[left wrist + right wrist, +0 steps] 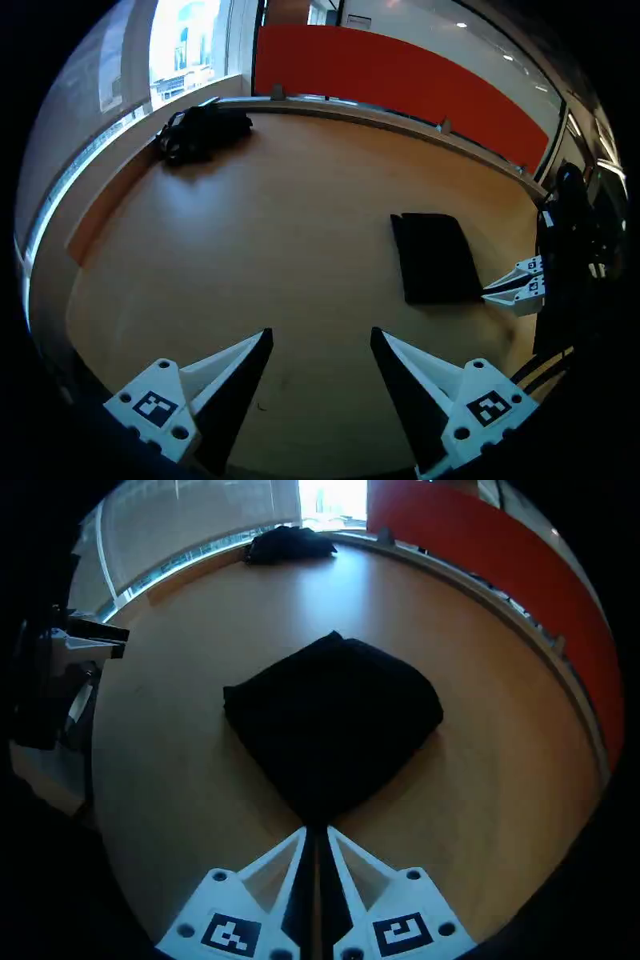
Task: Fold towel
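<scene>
- Hanging above the near part of the desk, the left gripper has its fingers spread wide, with bare wood between them; it holds and touches nothing.
- The right gripper has its fingers drawn almost together, leaving a thin dark slit, and its tips sit right at the near corner of the towel.
- Whether any cloth is caught in that slit I cannot tell, since the dark inner faces of the fingers and the black towel run together there.
- In the left gripper view the right gripper comes in from the right edge, its white fingers low over the desk and their tips touching or just beside the towel's near right corner.
- The towel is black, folded into a compact rectangle, and lies flat on the light wooden desk, right of the middle.
- A dark bag lies at the far left corner of the desk, well apart from the towel, below a bright window.
- A red panel runs along the far edge of the desk.
</scene>
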`<state>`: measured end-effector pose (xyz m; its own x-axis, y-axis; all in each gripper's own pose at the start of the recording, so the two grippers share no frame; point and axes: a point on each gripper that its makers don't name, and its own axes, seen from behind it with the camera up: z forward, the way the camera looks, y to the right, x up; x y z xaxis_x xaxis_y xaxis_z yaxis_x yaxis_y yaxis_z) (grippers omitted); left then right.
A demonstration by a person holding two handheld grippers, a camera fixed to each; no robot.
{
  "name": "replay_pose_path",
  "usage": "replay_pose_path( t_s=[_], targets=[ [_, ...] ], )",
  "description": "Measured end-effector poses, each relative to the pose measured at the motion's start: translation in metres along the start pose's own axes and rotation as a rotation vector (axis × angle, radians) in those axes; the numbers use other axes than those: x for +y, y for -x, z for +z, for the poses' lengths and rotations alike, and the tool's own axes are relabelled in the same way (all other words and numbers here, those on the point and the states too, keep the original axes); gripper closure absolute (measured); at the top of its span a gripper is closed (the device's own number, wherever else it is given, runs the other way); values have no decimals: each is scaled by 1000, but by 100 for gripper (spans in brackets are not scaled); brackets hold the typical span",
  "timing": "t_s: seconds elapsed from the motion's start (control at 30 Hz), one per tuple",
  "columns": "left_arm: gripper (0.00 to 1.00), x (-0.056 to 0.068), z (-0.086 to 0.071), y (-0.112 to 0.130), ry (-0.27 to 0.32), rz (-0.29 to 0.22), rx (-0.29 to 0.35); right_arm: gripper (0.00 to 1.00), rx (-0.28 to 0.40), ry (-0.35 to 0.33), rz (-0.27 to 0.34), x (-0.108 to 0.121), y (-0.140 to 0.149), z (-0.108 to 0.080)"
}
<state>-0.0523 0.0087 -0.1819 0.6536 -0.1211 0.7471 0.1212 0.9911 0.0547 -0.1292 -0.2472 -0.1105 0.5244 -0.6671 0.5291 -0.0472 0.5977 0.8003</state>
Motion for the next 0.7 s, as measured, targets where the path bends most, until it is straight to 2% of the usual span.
replay_pose_path(
  t_s=[0.27,0.7],
  targets=[
    [10,0,0,-2,-2,1,1,98,44,14,-26,0,-16,-9],
    [10,6,1,-18,11,19,27,98,183,65,-94,17,-82,-56]
  ],
)
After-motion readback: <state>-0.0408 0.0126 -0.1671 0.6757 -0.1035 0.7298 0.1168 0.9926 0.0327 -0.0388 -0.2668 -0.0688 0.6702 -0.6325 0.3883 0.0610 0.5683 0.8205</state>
